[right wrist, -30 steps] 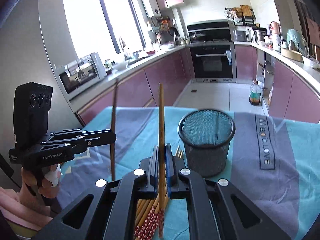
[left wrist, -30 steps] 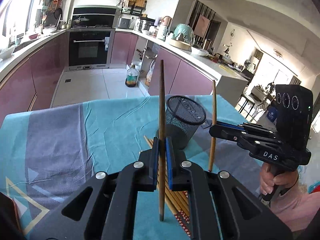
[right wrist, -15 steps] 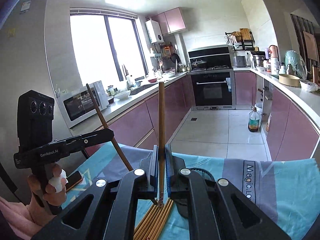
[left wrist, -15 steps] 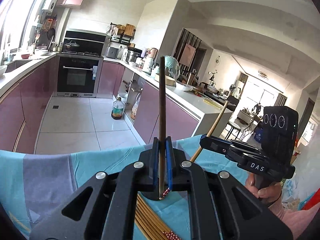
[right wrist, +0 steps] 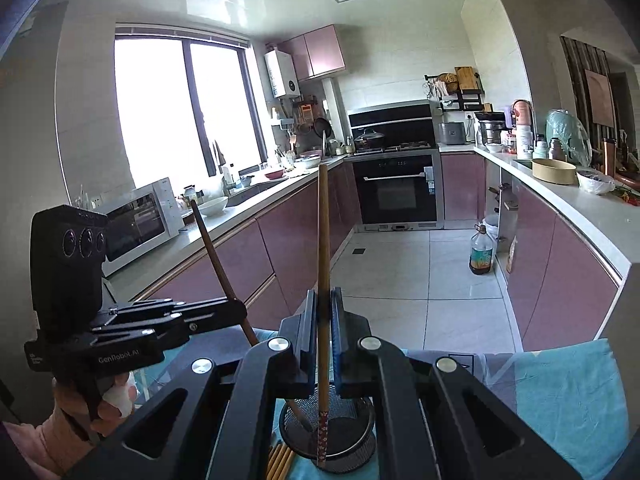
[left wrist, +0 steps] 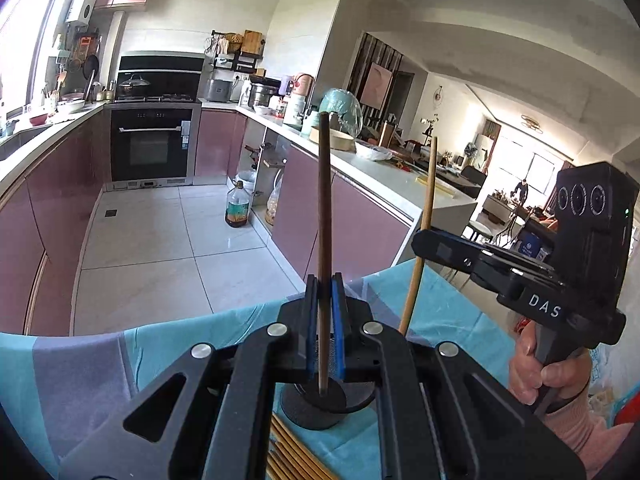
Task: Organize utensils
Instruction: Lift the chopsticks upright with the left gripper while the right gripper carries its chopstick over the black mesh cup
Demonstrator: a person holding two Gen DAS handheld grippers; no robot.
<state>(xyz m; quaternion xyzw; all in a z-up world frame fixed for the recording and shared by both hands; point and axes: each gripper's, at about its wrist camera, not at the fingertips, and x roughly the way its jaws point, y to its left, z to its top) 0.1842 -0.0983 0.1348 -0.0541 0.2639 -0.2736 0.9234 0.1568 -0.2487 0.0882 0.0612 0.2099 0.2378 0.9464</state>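
Observation:
In the left wrist view my left gripper (left wrist: 323,285) is shut on a dark brown chopstick (left wrist: 323,184) held upright. Its lower end hangs over the mouth of the black mesh cup (left wrist: 304,412). To the right, my right gripper (left wrist: 421,241) is shut on a light wooden chopstick (left wrist: 427,200). In the right wrist view the right gripper (right wrist: 322,300) grips that light chopstick (right wrist: 323,232), whose red patterned end points into the mesh cup (right wrist: 352,436). The left gripper (right wrist: 239,313) holds the dark chopstick (right wrist: 214,248) slanted toward the same cup. Whether the tips are inside the cup I cannot tell.
Several more chopsticks (left wrist: 288,456) lie on the teal and grey tablecloth (left wrist: 180,344) just in front of the cup. A hand (left wrist: 532,368) grips each handle. Beyond the table's far edge are a tiled floor, pink cabinets and an oil bottle (right wrist: 480,254).
Both grippers have risen with their chopsticks and moved over the cup, which now sits under the jaws. The dark chopstick, upright a second ago in the right wrist view, now slants.

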